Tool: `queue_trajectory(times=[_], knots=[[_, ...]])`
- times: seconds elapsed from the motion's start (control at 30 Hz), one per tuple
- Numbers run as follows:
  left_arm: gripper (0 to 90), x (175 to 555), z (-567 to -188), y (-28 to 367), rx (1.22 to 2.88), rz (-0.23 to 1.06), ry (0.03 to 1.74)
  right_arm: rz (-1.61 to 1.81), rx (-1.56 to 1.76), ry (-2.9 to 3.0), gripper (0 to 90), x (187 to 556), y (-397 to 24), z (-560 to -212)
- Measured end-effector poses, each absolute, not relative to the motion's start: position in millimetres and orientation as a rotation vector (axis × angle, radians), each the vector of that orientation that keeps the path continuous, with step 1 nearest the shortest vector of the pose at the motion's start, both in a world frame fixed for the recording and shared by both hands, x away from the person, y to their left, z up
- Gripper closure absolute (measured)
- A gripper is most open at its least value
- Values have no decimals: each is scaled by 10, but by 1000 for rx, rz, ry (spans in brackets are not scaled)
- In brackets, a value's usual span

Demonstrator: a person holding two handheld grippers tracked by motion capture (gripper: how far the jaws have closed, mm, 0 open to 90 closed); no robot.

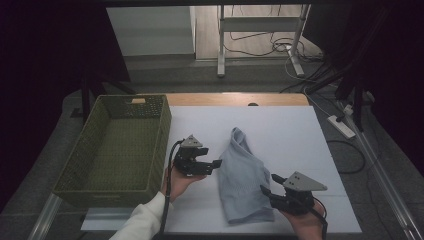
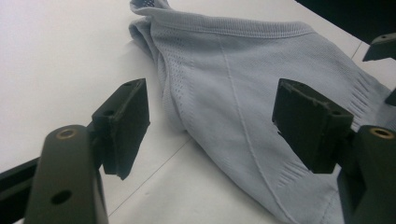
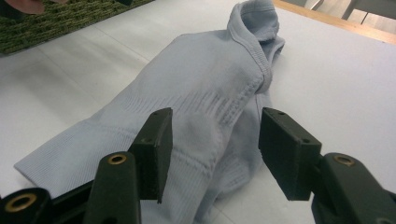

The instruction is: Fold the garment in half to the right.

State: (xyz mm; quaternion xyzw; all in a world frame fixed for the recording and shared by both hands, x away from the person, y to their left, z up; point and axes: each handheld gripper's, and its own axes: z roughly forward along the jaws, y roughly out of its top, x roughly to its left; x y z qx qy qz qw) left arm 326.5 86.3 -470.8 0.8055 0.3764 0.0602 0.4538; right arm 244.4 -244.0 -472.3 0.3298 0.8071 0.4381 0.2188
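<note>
Lying flat near the middle of the white table (image 1: 280, 130): a pale blue knit garment (image 1: 244, 175), soft and ribbed along its hem, with a fine perforated weave, a raised seam down its length and a rolled collar-like end pointing toward the far edge. Showing no readable brand, label or writing anywhere on it. Hovering just left of the garment: left gripper (image 1: 212, 164), black and angular with a grey three-cornered plate on top, jaws spread with nothing between them, aiming at the cloth's side. Hovering at the garment's near right corner: right gripper (image 1: 267, 184), same build, jaws spread wide, framing the ribbed hem without pinching it. Showing matte, blocky jaw pads with small screw holes and brass-coloured pivots in both gripper views. Sitting to the left, touching the table's edge: a rectangular olive-green woven basket (image 1: 80, 150), coarse in texture, with a cut-out handle at its far wall.
</note>
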Motion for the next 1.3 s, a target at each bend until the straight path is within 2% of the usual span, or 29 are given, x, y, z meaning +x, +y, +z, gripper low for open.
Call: queue_trajectory(times=[0.33,0.73,1.3], knots=[[276,3263,-4716,945,1978,153,944,1209,911,2232,448,2623,-2357,-4663],[276,3245,-4723,947,1981,154,941,1206,936,2205,450,3025,-2271,-4529],[276,3256,-4746,937,1992,151,933,1102,844,2289,448,3515,-1818,-4449]])
